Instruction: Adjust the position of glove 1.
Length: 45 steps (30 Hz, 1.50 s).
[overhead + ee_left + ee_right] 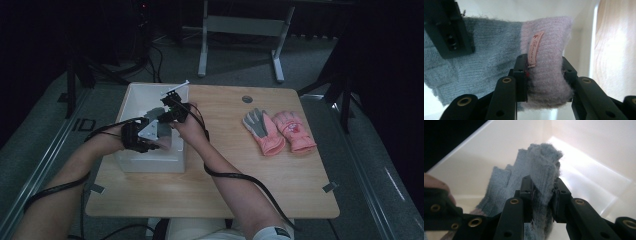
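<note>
Two hand-held grippers clamp grey-pink knit glove point(506, 57) w/in white box point(131, 102).

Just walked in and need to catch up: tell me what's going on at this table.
A person is handling a knit glove inside a white bin, using both tools. The left tool is clamped on the glove's pink cuff, and the right tool is clamped on its grey finger end, so the glove is held between them over the bin's inside. Two pink gloves lie side by side on the table to the right, untouched.
</note>
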Tool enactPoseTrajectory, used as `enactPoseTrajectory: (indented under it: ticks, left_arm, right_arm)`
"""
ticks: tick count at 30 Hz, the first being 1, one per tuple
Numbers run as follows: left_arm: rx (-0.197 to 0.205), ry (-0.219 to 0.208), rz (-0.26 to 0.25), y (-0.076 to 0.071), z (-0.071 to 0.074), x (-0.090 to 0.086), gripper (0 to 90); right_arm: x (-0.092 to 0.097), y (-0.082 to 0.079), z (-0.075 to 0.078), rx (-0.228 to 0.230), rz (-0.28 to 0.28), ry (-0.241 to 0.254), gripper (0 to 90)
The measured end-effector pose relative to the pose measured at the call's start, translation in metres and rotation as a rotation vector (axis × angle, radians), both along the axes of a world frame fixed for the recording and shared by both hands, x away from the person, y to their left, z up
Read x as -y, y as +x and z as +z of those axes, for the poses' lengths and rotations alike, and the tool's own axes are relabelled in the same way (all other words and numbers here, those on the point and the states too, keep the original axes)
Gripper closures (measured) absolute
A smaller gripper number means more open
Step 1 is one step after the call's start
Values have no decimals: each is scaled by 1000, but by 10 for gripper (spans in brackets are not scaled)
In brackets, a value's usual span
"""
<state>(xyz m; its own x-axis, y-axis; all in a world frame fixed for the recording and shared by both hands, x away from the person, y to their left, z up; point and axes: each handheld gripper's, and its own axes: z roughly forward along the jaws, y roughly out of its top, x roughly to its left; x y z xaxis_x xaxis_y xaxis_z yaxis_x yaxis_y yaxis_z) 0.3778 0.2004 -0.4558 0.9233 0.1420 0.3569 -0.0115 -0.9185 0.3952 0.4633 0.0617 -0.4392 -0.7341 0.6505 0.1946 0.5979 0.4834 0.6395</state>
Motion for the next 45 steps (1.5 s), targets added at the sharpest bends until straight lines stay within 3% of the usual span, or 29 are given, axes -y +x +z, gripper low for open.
enactPoseTrajectory:
  ticks: [1, 2, 6, 11, 12, 15, 19, 21, 25, 29, 34, 37, 40, 45]
  left_arm:
    - [0, 0, 0, 0, 0, 0, 665]
    - [10, 55, -11, 1, -5, 5, 665]
    - [50, 153, -32, 3, -16, 14, 663]
    - [50, 148, -34, 7, -17, 17, 656]
    - [51, 167, -38, 11, -20, 19, 656]
    - [50, 191, -40, 14, -24, 22, 649]
    - [7, 223, -37, 19, -33, 28, 635]
    - [-6, 235, -29, 21, -36, 29, 612]
    - [-3, 228, 17, 23, -33, 29, 566]
    - [2, 206, 59, 21, -23, 27, 451]
    - [8, 95, 93, 15, 1, 19, 440]
    - [8, 89, 111, 12, 8, 19, 428]
    - [18, 115, 105, 7, 12, 25, 433]
    - [-6, 50, 105, 3, 21, 34, 445]
  right_arm:
    - [0, 0, 0, 0, 0, 0, 744]
    - [-4, 1, -5, -2, -7, -38, 744]
    - [-11, 3, -8, -9, -6, -84, 739]
    - [-14, 6, -8, -7, -31, -106, 706]
    - [-12, 6, -7, 4, -37, -88, 619]
    - [-11, 6, -5, 17, -31, -81, 600]
    - [2, 9, 2, 7, -54, -31, 557]
    - [7, 9, 5, 8, -46, -36, 532]
    - [16, 9, 14, 10, -44, -8, 506]
    - [28, 9, 23, 13, -49, 27, 475]
    - [52, 4, 38, 27, -64, 91, 466]
    - [66, 0, 45, 35, -71, 125, 466]
    - [76, -8, 48, 51, -54, 133, 467]
    - [92, -20, 53, 78, -26, 139, 478]
